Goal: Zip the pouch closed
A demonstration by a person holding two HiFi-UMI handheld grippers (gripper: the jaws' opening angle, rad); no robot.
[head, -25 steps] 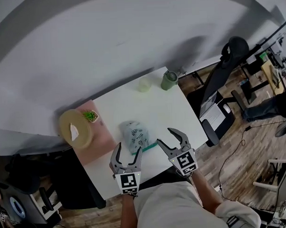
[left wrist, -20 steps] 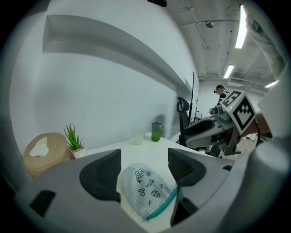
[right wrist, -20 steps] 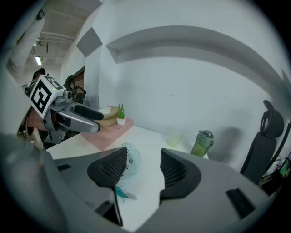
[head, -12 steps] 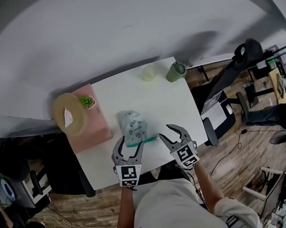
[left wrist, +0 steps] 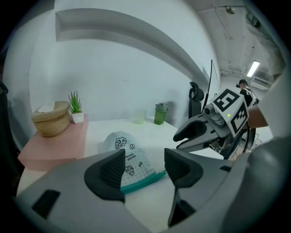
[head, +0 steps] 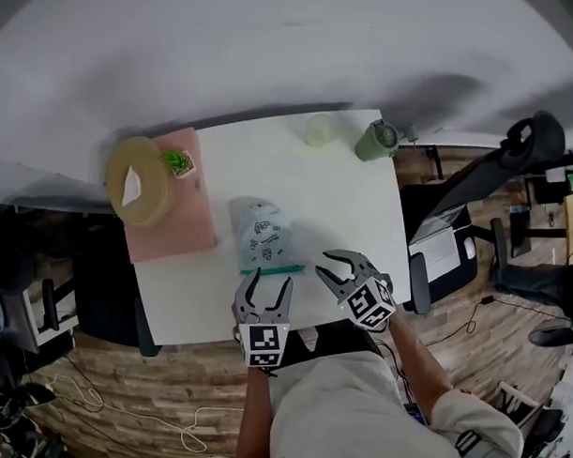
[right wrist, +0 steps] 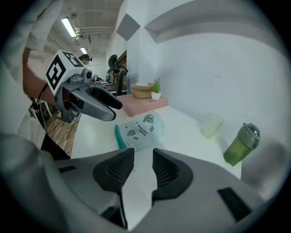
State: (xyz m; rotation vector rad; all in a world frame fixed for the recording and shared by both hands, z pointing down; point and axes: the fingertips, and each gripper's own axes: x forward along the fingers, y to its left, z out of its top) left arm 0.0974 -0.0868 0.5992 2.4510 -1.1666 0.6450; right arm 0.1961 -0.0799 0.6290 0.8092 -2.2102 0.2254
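A pale checked pouch (head: 261, 235) with black cartoon prints lies flat on the white table (head: 347, 207), its teal zipper edge (head: 272, 269) turned toward me. My left gripper (head: 270, 282) hovers just short of that edge, slightly left of its middle. Its jaws are closing, with nothing between the pads. In the left gripper view the pouch (left wrist: 122, 144) shows beyond the left gripper (left wrist: 143, 161). My right gripper (head: 327, 265) hangs to the right of the zipper edge, its jaws closing to a narrow gap on nothing. The right gripper view has the pouch (right wrist: 142, 127) ahead of the right gripper (right wrist: 142, 159).
A woven basket (head: 135, 182) and a small potted plant (head: 179, 161) stand on a pink board (head: 174, 232) at the table's left. At the far edge are a pale green cup (head: 319, 130) and a green bottle (head: 375, 140). An office chair (head: 518, 154) stands to the right.
Both grippers have sunk toward the table near the pouch's zipper edge. Both pairs of jaws have narrowed, the right more. The head view has swung round.
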